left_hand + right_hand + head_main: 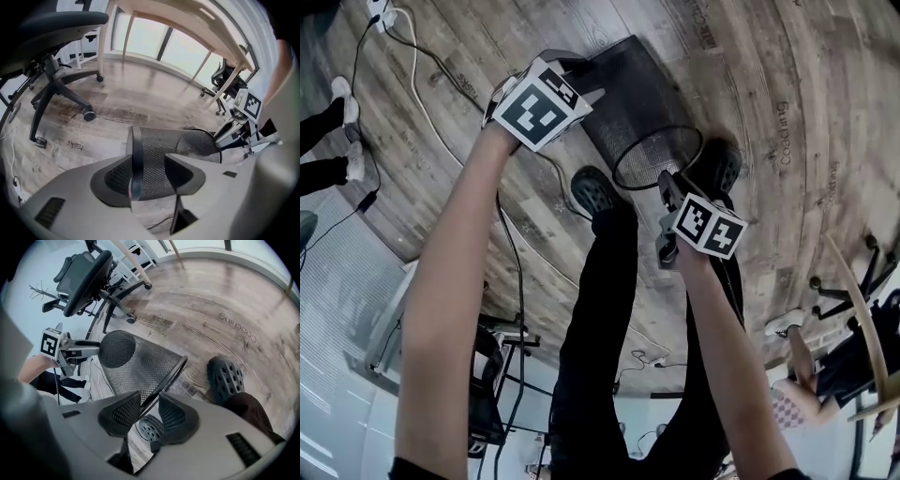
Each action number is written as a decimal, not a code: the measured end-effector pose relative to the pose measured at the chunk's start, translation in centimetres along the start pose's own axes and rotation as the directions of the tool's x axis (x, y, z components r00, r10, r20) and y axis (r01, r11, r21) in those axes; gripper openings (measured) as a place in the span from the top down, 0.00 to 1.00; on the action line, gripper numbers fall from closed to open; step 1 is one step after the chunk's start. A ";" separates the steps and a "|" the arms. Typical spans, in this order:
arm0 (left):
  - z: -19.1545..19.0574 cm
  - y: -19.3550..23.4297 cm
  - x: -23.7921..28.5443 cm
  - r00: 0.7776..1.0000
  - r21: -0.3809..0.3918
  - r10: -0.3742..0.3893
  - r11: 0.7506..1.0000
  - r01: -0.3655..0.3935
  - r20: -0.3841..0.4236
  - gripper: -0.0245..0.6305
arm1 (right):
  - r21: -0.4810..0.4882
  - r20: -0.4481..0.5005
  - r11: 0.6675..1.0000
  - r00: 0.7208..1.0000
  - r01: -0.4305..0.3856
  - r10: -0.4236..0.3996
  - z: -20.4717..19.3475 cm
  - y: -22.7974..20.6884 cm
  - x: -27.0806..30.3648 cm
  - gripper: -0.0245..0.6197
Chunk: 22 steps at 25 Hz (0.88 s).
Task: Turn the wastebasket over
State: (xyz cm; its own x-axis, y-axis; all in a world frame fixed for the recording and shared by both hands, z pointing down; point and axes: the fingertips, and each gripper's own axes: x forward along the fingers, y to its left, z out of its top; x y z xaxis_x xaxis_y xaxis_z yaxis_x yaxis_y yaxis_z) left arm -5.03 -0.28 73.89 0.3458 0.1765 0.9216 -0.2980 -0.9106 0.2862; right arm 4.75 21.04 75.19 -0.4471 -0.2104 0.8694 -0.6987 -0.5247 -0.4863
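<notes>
Black wire mesh wastebasket (pixel 642 105), one only, lies tipped on its side over the plank floor (pixel 797 75) just beyond the person's feet. Its open mouth faces near and right, its closed base far and left. It looks to hang clear of the boards, though I cannot be sure. Left gripper (pixel 149 161) is clamped across the base band (pixel 135 154), one pad under the bottom, the other against the mesh wall. Right gripper (pixel 149 397) is pinched on the rim (pixel 182 364), with the hoop running up between its two pads. Both carry the load together, so neither is empty. Handling, as a judgement: light for its bulk and easy to swing. Hoop and band are stiff, but the mesh between would probably dent under a hard squeeze. The round, thin rim could swivel or slide in the pads during the turn. Best holds are where the grippers are now, at the two stiff ends, not mid-wall. Count: one wastebasket, two grippers, two dark perforated clogs (pixel 598 192), one at each side of the mouth.
</notes>
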 end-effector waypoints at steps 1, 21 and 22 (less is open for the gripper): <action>-0.1 -0.2 -0.3 1.000 -0.011 0.007 1.000 -0.007 0.010 0.62 | -0.007 -0.002 1.000 1.000 0.004 -0.004 -0.2 -0.2 -0.1 0.75; 1.5 -5.0 -8.8 0.983 -0.215 0.049 0.977 -0.011 0.175 0.77 | -0.117 -0.023 0.987 0.994 -0.112 0.111 0.3 -1.7 3.2 0.77; 1.8 -5.6 -9.2 0.982 -0.207 0.056 0.978 -0.018 0.182 0.78 | -0.135 -0.026 0.988 0.997 -0.073 0.071 0.9 -2.0 4.0 0.77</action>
State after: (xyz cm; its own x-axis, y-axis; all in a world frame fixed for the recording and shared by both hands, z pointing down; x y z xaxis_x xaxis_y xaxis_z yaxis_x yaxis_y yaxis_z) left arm -4.95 2.48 63.35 0.4849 0.0536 0.8729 -0.4816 -0.8168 0.3177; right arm 4.85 20.47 79.67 -0.5095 -0.2255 0.8304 -0.7331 -0.3914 -0.5562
